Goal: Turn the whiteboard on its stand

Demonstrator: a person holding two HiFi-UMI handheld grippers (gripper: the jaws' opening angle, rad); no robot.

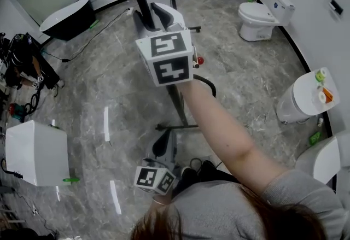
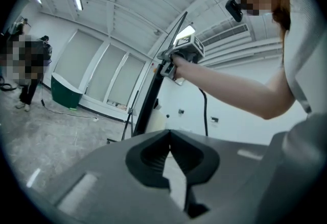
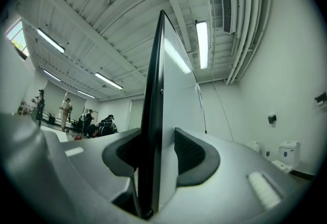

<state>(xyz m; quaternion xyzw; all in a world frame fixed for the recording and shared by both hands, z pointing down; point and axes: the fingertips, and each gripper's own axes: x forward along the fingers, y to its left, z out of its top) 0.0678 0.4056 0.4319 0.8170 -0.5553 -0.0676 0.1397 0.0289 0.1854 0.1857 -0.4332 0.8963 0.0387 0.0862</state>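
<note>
Right gripper view: the right gripper [image 3: 155, 147] clamps the upright edge of the whiteboard [image 3: 173, 85], a hold for swinging it on its stand [image 1: 177, 107]. The left gripper [image 2: 169, 132], jaws together, holds nothing.

On the grey marble floor [image 1: 109, 91] stand a toilet [image 1: 265, 13], a dark bathtub [image 1: 65, 17], a white box [image 1: 35, 151] and the stand [image 1: 178, 107]; a cable [image 1: 90, 39] lies there too.

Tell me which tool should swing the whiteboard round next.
Right. The right tool is clamped on the whiteboard at its edge, with the arm stretched out to it. The left tool is shut on nothing and held low, apart from the board.
</note>
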